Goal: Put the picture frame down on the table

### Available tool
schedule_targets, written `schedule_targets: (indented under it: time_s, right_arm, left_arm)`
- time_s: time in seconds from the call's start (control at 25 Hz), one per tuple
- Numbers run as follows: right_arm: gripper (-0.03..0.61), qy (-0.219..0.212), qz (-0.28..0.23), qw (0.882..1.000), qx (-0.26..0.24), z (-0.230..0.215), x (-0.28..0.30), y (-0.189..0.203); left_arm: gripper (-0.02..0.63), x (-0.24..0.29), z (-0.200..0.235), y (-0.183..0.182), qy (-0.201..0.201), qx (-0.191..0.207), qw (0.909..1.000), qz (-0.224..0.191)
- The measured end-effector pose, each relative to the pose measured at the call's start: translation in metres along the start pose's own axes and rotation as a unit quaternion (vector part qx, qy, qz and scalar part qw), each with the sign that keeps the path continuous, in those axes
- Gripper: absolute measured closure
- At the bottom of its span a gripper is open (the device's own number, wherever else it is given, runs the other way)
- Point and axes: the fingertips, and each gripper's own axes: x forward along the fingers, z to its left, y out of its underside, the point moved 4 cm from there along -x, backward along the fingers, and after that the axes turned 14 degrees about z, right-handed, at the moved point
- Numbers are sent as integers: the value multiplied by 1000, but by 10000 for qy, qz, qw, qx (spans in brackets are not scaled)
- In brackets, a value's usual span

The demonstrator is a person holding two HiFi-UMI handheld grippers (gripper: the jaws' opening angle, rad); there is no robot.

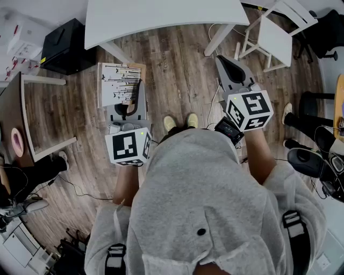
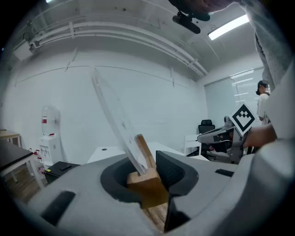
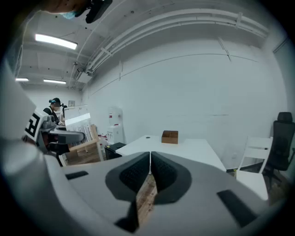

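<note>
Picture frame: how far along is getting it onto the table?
Done: the left tool grips the picture frame by its wooden base. In hand: it is held over the floor, short of the white table. Left: reaching the table and setting it down. The right tool is shut, empty.

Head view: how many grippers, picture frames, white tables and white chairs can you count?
Grippers: 2, the left gripper and the right gripper
Picture frames: 1, the picture frame
White tables: 1, the white table
White chairs: 1, the white chair
Total: 5
</note>
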Motion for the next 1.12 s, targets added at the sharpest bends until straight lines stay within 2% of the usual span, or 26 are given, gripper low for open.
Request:
schedule_targets:
  time_s: [0.2, 0.4, 0.68, 1.12]
  right_arm:
    - [549, -19, -24, 10000, -20, 9, 4, -1]
    - [549, -71, -161, 9996, 204, 23, 8, -6]
    - [549, 50, -191, 9996, 192, 41, 9, -1]
    - [550, -3, -197, 9998, 68, 52, 4, 8]
  left_arm:
    - [499, -2, 6, 3, 18, -12, 10000, -26]
    - [499, -6, 18, 6, 111, 34, 9999, -44]
    - [499, -10, 27, 15, 272, 105, 9995, -82]
    - [499, -16, 28, 16, 344, 186, 9989, -240]
